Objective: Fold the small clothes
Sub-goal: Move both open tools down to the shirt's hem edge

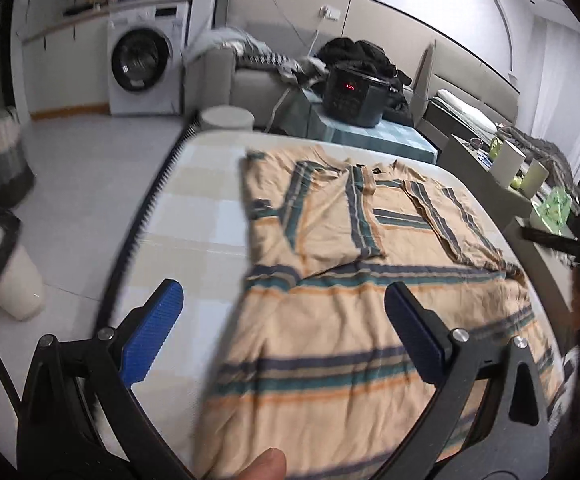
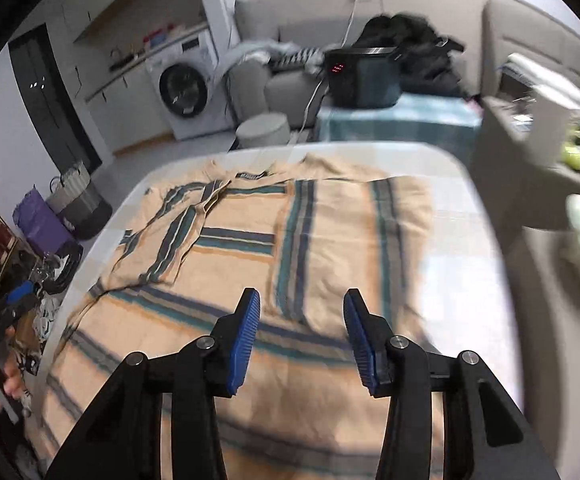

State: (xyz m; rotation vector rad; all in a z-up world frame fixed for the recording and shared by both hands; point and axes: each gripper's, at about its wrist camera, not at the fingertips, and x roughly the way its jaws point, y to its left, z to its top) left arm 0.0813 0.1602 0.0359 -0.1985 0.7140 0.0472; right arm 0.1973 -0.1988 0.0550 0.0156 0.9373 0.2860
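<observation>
A peach cotton shirt with teal, navy and orange stripes (image 1: 369,280) is spread on a pale checked table (image 1: 194,208), both sleeves already turned inward over the chest. The lengthwise fold is judged to be in hand. The left gripper (image 1: 282,312) is held wide open above the hem, nothing gripped; the right gripper (image 2: 301,316) is half open and empty. Next, the wrinkled hem would need pinching at both corners.

Nothing can be read: the red digits on the black cooker (image 1: 349,96) are blurred
</observation>
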